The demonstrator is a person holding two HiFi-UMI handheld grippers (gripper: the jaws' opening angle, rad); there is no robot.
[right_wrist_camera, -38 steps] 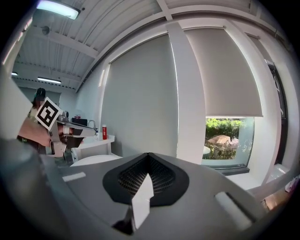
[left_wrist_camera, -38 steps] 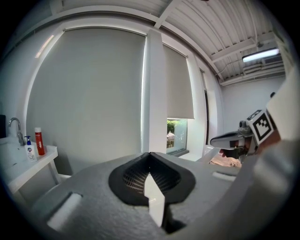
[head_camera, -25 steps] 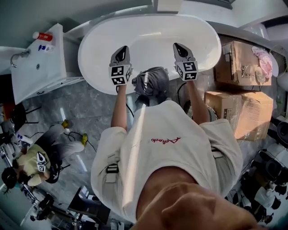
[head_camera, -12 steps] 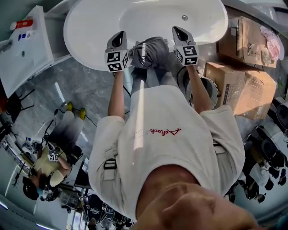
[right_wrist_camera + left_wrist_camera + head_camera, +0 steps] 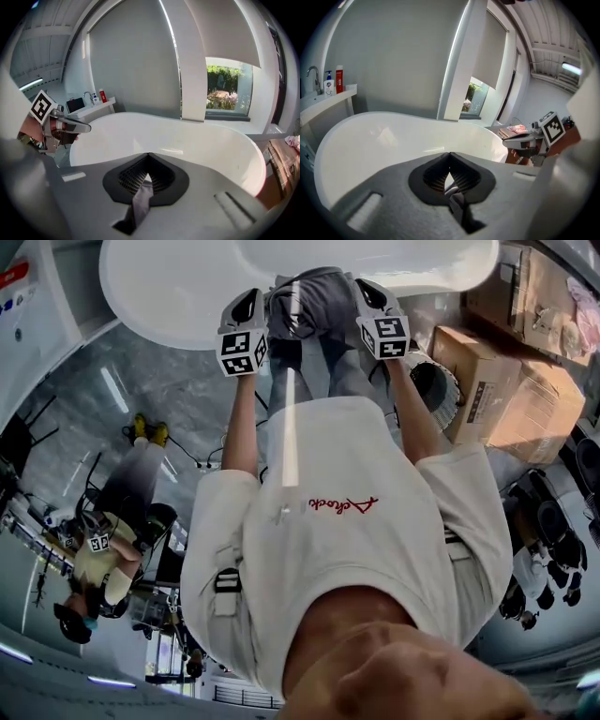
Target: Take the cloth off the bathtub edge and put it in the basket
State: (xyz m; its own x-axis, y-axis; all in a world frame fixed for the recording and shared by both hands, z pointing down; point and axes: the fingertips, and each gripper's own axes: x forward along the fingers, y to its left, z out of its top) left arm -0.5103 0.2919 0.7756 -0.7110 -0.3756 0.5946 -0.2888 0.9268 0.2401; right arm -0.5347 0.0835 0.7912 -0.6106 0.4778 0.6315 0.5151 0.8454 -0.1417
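Both tools are clamped on the cloth (image 5: pixel 314 306). The left gripper (image 5: pixel 247 307) has its jaws pressed together with a fold of grey fabric pinched between the ribbed pads, and its own view shows that strip trailing down out of the bite. The right gripper (image 5: pixel 370 294) is the same, closed tight on another fold at the cloth's other side. The cloth hangs bunched between the two of them at the near edge of the bathtub (image 5: pixel 178 306), roughly at the middle of that edge and directly in front of the person. The head view is steep and the fabric is crumpled, so I cannot tell whether it touches the rim or hangs clear of it.

The step in hand looks like the lift-off: the grip is made and the carry has not begun. The round, dark-mouthed container with a pale woven rim on the floor to the person's right, just beside the right forearm, is probably the basket (image 5: pixel 456 388). It stands between the tub's near edge and the cardboard boxes (image 5: pixel 511 381).

The next move calls for raising both grippers together so the hanging part clears the tub. They should then swing right over the basket's mouth and part their jaws only once the cloth is above the opening, so no tail drapes over the rim.
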